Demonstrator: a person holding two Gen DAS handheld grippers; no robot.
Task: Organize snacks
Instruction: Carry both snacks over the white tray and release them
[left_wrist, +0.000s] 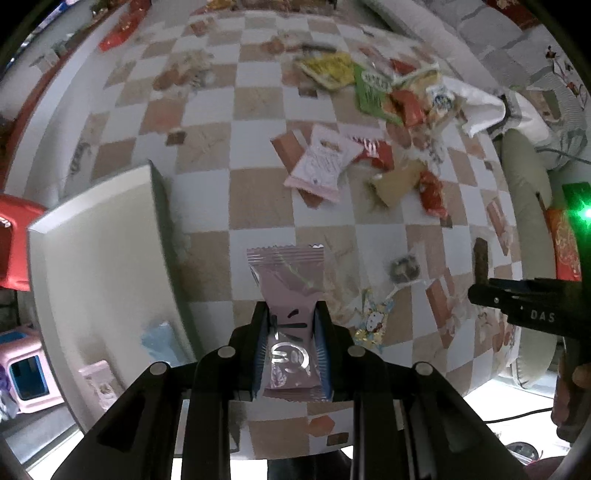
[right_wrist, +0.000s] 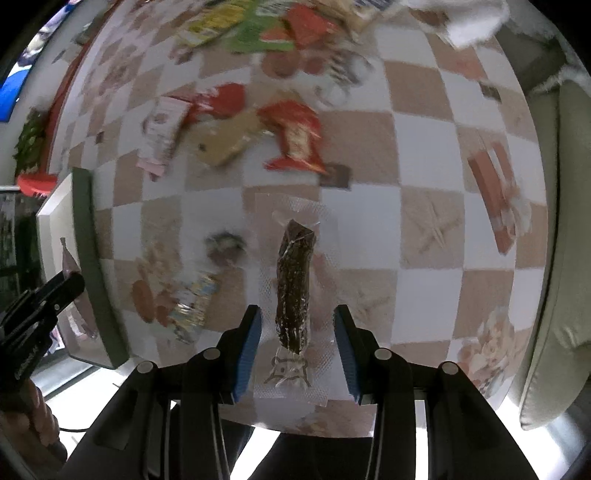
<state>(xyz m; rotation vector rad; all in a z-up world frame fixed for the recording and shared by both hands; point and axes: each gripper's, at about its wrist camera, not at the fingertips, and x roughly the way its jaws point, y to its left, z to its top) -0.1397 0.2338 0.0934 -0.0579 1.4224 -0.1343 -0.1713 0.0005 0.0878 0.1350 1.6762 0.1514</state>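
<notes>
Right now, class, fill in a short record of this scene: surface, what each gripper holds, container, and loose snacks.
surface: checkered cloth
left gripper: jaws shut on pink packet
right gripper: holds clear packet with dark stick inside
container: white box, left of the left gripper
loose snacks: pile at far right of the cloth

Pink packet (left_wrist: 288, 295); tan/white chk cloth (left_wrist: 258, 110).

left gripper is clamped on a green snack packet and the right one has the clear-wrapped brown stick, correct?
Not quite: the packet in the left gripper is pale pink, not green, as the left wrist view shows. The right gripper does hold the clear-wrapped brown stick.
</notes>
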